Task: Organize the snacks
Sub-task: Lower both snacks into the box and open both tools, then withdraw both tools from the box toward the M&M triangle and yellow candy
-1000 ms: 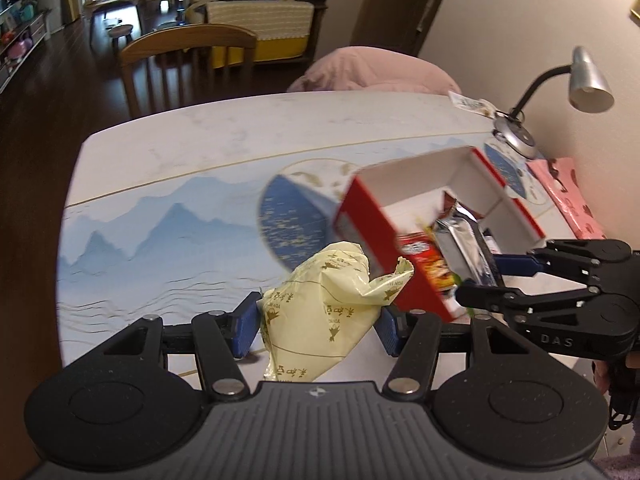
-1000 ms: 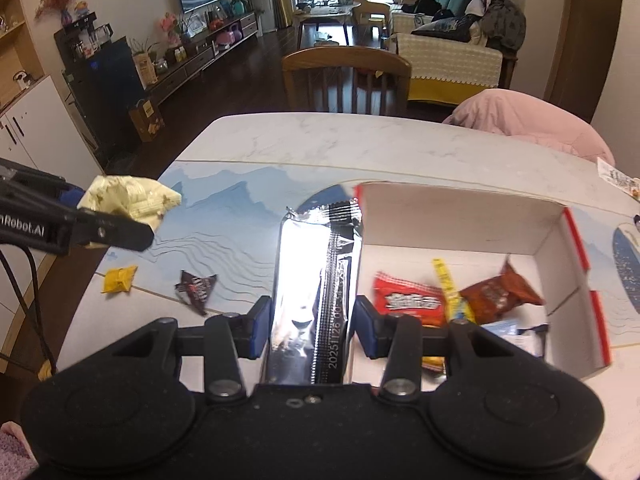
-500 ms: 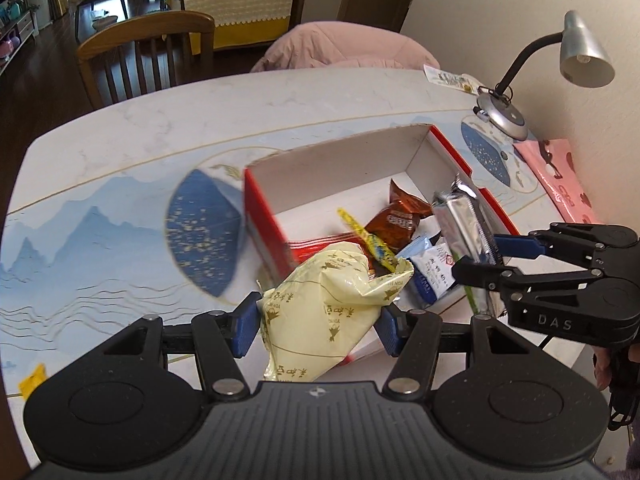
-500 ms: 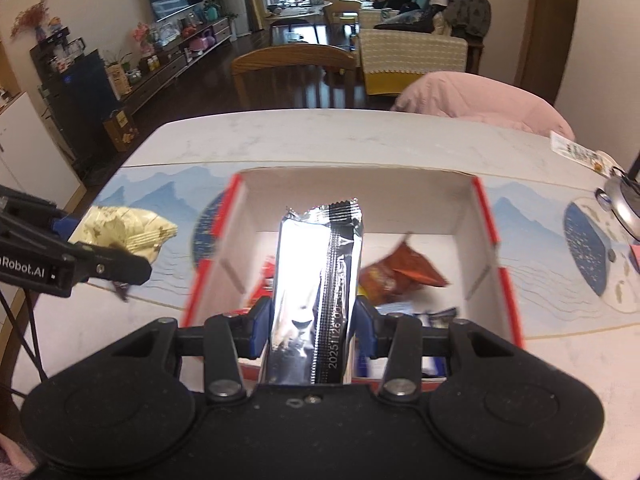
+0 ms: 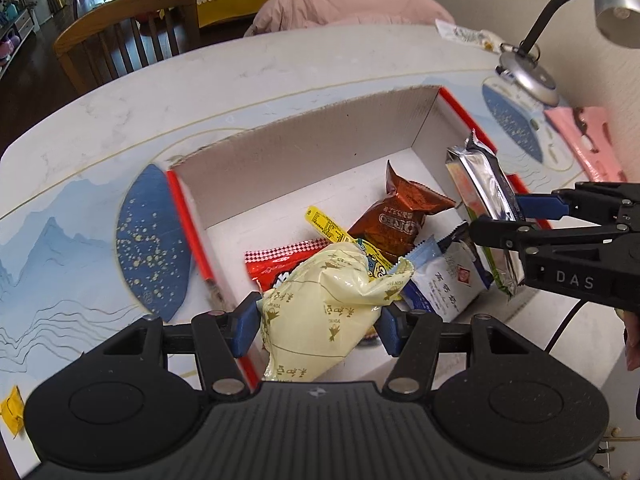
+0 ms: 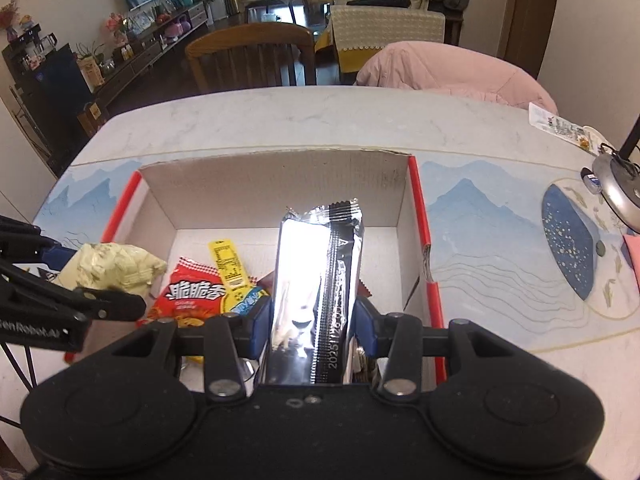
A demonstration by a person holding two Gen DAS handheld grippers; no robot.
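Observation:
A red-rimmed cardboard box (image 5: 304, 136) (image 6: 276, 184) stands on the table and holds several snack packs: a brown Oreo pack (image 5: 404, 216), a red pack (image 6: 192, 292), a thin yellow stick (image 6: 228, 264) and a white-blue pack (image 5: 444, 280). My left gripper (image 5: 318, 322) is shut on a pale yellow packet (image 5: 332, 304) above the box's near left part; it also shows in the right wrist view (image 6: 116, 264). My right gripper (image 6: 314, 324) is shut on a long silver packet (image 6: 320, 276) over the box's right side; the silver packet also shows in the left wrist view (image 5: 480, 188).
A desk lamp with a round base (image 5: 528, 76) (image 6: 620, 188) stands at the table's far right, beside a pink booklet (image 5: 580, 136). A small yellow candy (image 5: 12, 408) lies at the near left. A wooden chair (image 6: 248, 56) and a pink cushion (image 6: 452, 72) stand beyond the table.
Both grippers have moved with their packets from beside the box to over it. The box now fills the middle of both views.

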